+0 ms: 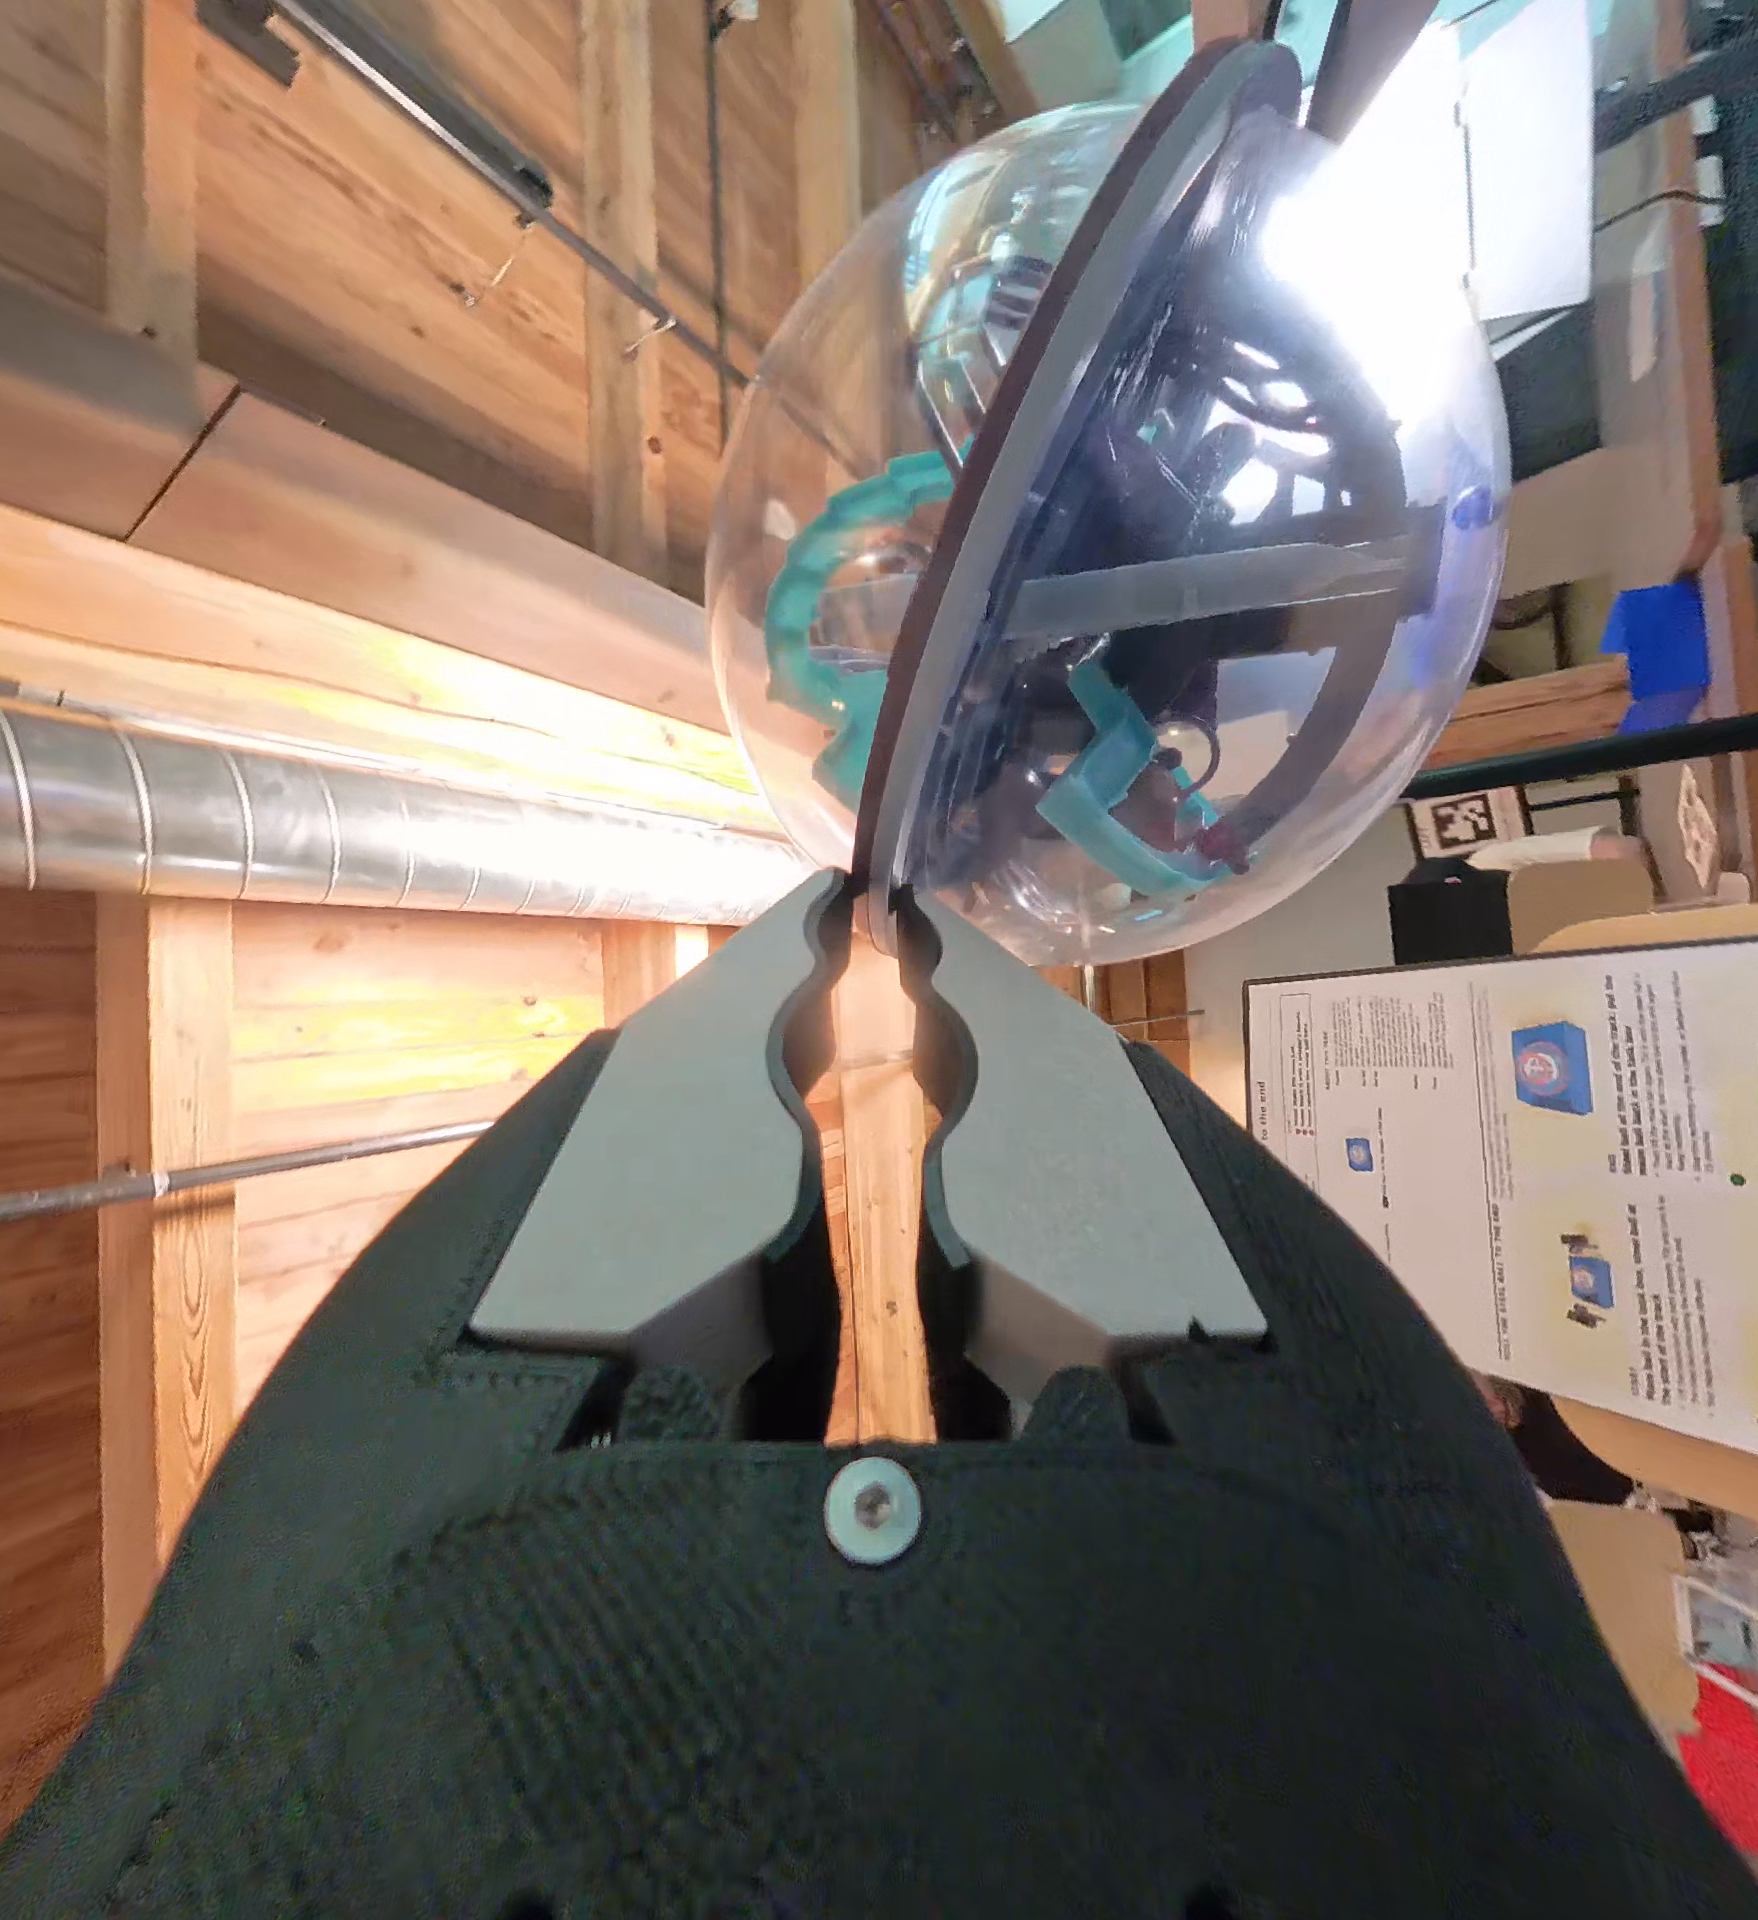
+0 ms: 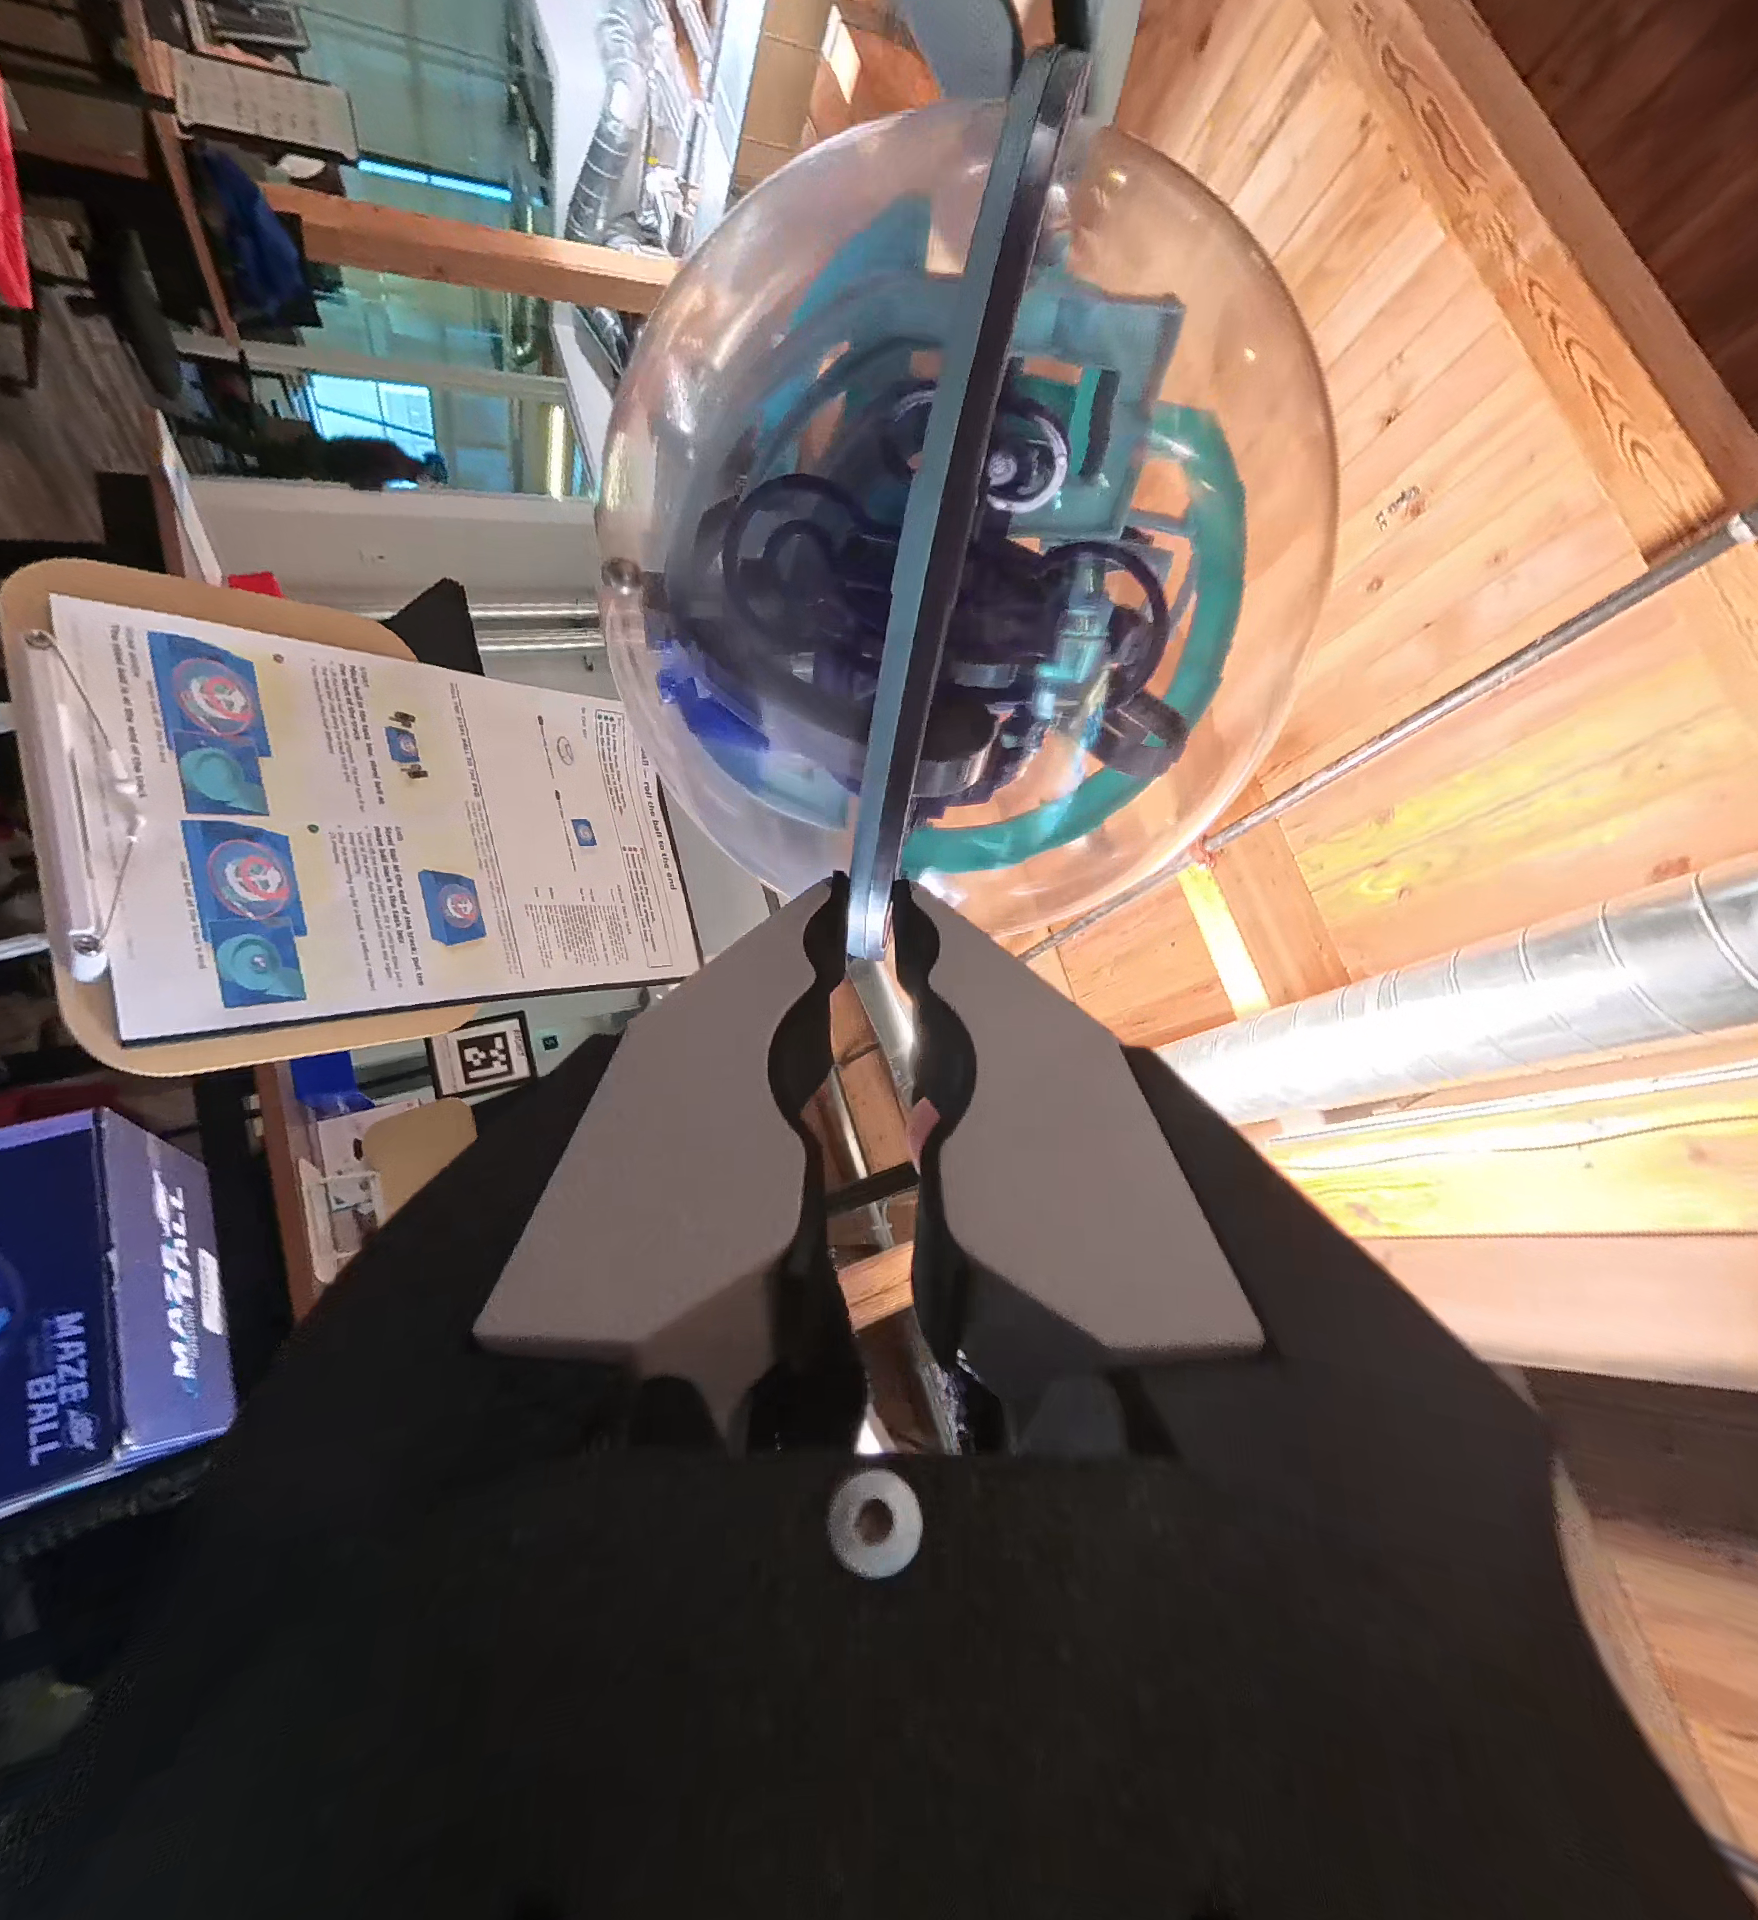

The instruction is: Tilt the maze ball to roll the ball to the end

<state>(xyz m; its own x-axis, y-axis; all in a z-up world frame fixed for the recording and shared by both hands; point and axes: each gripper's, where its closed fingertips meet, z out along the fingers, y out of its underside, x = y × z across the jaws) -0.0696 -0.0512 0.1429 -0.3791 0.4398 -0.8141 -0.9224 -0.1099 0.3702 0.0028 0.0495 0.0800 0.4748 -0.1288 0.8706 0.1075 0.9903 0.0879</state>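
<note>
We hold the maze ball [image 1: 1103,540] up in the air between us, well clear of any surface, with the left gripper [image 1: 867,909] and the right gripper [image 2: 867,914] each pinching the thin flat ring [image 1: 1020,540] that circles the clear sphere, at opposite edges. Only the fingertips bite on that ring, so a sharp tilt could make it slide out of one pinch, and the sphere would drop (nothing beneath it shows in either view). If our two wrists turn unevenly, the ring could twist between the tips. Glare washes out half the sphere, and we cannot pick out the small ball on the teal track [image 2: 1051,831], so oversteering is likely. A clipboard with an instruction sheet [image 2: 335,821] and a blue box [image 2: 75,1309] stand nearby; nothing blocks the tilt.
</note>
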